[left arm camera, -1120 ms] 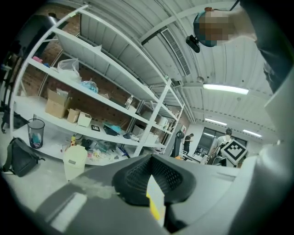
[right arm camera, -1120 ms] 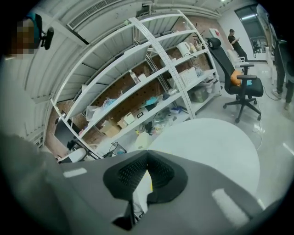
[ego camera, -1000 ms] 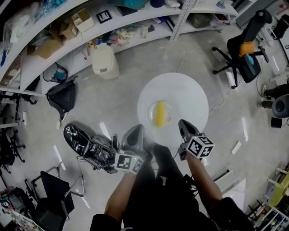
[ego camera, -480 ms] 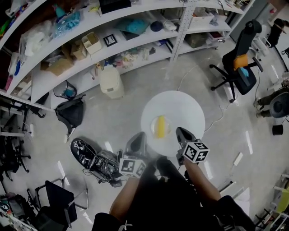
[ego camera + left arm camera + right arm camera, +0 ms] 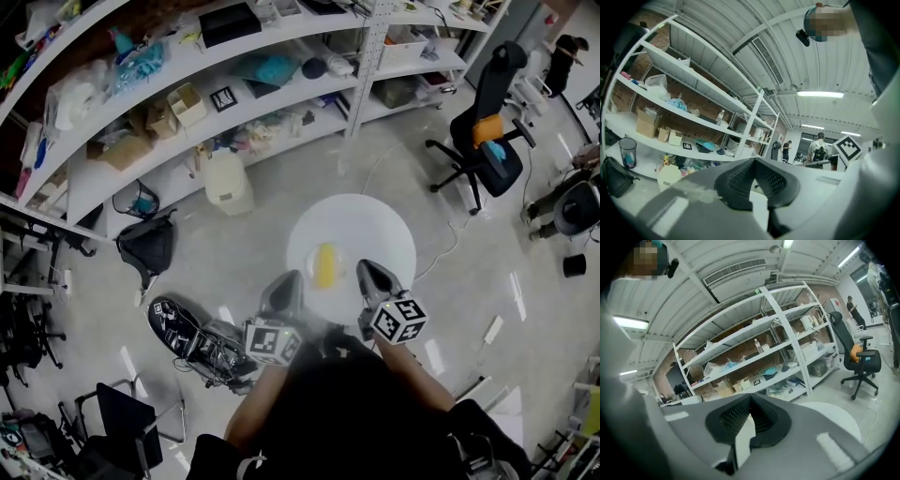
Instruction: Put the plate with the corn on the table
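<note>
Yellow corn point(image 5: 325, 265) lies on its plate point(image 5: 342, 253) on the desk point(image 5: 380, 230), just ahead of and between my tongs. Left tongs point(image 5: 289, 283) and right tongs point(image 5: 367, 272) are both clenched on nothing, clear of the plate. I judge the placing done, so no grip is needed.

Yellow corn point(image 5: 325, 263) lay flat on a small pale plate point(image 5: 311, 268). Plate sat on the round white table point(image 5: 377, 234), slightly left of centre.

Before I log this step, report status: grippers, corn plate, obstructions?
Left gripper shut, empty. Right gripper shut, empty. Plate with corn resting on round table. No obstruction seen.
</note>
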`<state>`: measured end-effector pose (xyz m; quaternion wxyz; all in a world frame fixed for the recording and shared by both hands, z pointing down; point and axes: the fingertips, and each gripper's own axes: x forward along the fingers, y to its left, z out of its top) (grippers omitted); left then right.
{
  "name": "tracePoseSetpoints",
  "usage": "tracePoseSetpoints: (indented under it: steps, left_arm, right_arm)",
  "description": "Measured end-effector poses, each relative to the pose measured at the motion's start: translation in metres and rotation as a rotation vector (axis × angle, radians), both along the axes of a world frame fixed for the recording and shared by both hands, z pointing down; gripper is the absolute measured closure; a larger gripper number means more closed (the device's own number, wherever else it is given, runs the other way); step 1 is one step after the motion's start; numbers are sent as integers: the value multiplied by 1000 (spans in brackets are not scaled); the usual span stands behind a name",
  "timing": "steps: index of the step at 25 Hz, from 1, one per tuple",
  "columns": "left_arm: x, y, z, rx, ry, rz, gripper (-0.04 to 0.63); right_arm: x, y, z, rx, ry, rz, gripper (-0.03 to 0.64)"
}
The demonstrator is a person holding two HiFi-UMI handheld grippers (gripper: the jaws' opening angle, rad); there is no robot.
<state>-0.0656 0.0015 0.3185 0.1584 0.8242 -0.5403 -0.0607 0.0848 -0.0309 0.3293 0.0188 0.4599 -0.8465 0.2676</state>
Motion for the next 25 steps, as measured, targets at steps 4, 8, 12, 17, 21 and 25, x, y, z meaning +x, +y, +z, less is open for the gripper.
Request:
tracePoseSetpoints:
  steps: [4,8,12,17,21,25]
  left_arm:
    - [10,1,-8,12,5,16,594]
    - [14,3,-15,31,-3,19,594]
    - [13,4,-20,37,3,9,594]
    - [13,5,-22,61,-12,10,594]
    - [13,5,-24,58,-9,13,594]
    - [14,3,-25,44,-2,17,594]
  right_arm:
    - [3,4,-10,44,12,-7,607]
    - [0,8,-18,70,12,-45,609]
    - [2,9,-26,111,29,-47,609]
    - [4,11,-29,141,44,-48,608]
    - [2,14,-27,143,45,-53,608]
    - [1,11,-28,148,45,-54,609]
